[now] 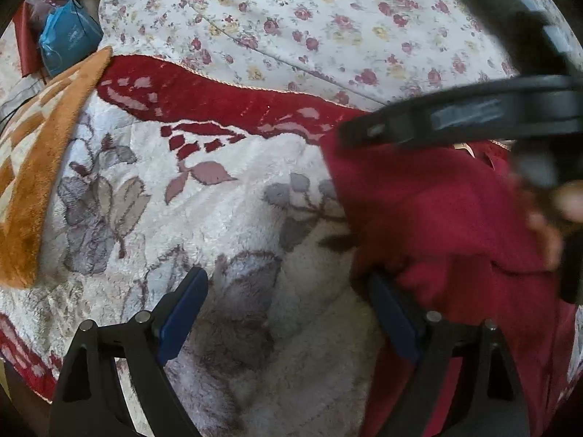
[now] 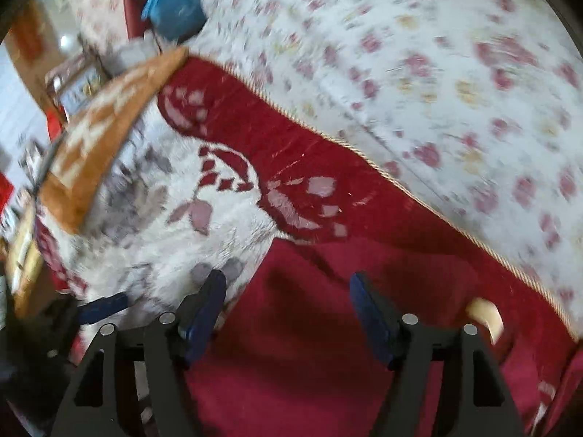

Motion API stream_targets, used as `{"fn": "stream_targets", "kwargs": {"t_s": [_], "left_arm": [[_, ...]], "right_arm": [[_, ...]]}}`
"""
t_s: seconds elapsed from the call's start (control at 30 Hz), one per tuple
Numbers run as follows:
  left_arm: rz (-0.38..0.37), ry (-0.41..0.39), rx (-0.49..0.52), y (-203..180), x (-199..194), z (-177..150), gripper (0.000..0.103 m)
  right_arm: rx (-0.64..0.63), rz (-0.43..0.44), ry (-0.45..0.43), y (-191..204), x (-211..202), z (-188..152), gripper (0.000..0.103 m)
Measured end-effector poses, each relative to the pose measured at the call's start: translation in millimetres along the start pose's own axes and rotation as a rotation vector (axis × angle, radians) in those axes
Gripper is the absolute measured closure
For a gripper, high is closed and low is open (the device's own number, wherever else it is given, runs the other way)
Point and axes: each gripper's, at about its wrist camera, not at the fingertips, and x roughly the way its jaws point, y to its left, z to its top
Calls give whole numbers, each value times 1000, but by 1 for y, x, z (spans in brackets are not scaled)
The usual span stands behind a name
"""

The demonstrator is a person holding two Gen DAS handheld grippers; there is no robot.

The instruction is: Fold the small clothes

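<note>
In the left wrist view, an orange towel (image 1: 32, 189) lies at the far left on a plush blanket (image 1: 204, 225) that is white with grey flowers and a red border. Behind the blanket is a flowered sheet (image 1: 328, 18), and a blue bag (image 1: 67, 38) stands in the upper left corner. The left gripper (image 1: 288, 306) hangs over the white part of the blanket, its jaws spread wide and holding nothing. The red garment (image 1: 437, 218) lies on the blanket to the right; its left edge reaches the right blue finger (image 1: 393, 317), and I cannot tell if they touch. The right gripper (image 1: 455, 120) crosses above the garment, dark and blurred, and its tips are hard to make out here. Part of a hand (image 1: 546, 229) shows at the right edge.

In the right wrist view, everything is smeared by motion. The right gripper (image 2: 288, 309) is also spread wide, and the garment (image 2: 309, 327) lies under and between its fingers, not pinched. A pale label (image 2: 486, 315) shows on the cloth at the right. The lower part of the garment is cut off by the frame.
</note>
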Motion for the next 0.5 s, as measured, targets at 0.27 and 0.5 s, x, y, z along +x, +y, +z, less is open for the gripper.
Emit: {"fn": "stream_targets", "kwargs": {"t_s": [0.27, 0.5], "left_arm": [[-56, 11, -32, 11, 1, 8, 14], [-31, -80, -70, 33, -24, 17, 14]], "right_arm": [[-97, 11, 71, 11, 29, 3, 89], [40, 159, -64, 5, 16, 31, 92]]}}
